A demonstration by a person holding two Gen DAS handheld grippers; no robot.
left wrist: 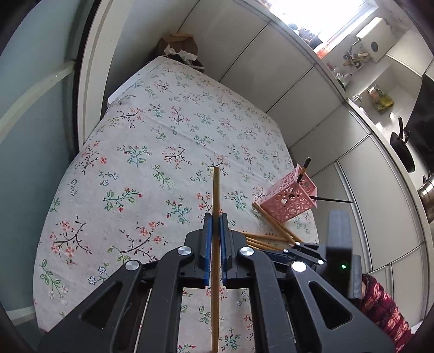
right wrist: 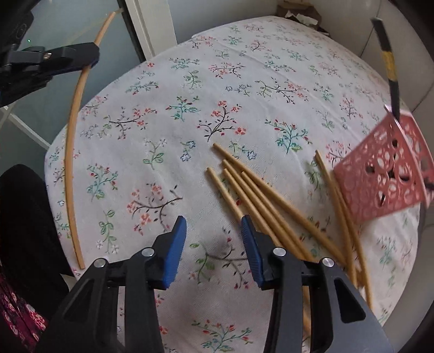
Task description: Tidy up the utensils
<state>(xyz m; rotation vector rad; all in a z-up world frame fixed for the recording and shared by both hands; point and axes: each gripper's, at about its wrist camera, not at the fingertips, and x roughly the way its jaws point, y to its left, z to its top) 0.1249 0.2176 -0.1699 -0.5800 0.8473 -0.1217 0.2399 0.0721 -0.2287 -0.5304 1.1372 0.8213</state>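
Chopstick (left wrist: 216,190) clamped in left tool (left wrist: 216,217)

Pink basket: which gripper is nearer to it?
Right. The right gripper hangs over the loose chopsticks beside the pink basket; the left gripper holds one chopstick farther away.

A floral tablecloth (left wrist: 168,141) covers the counter, filling the middle of both views. At its far end, top centre of the left wrist view, sits a crumpled brown paper bag (left wrist: 179,44). Pale cabinet doors (left wrist: 271,73) run along the right. A black frying pan (left wrist: 402,152) hangs at far right, under a bright window (left wrist: 322,13) at the top
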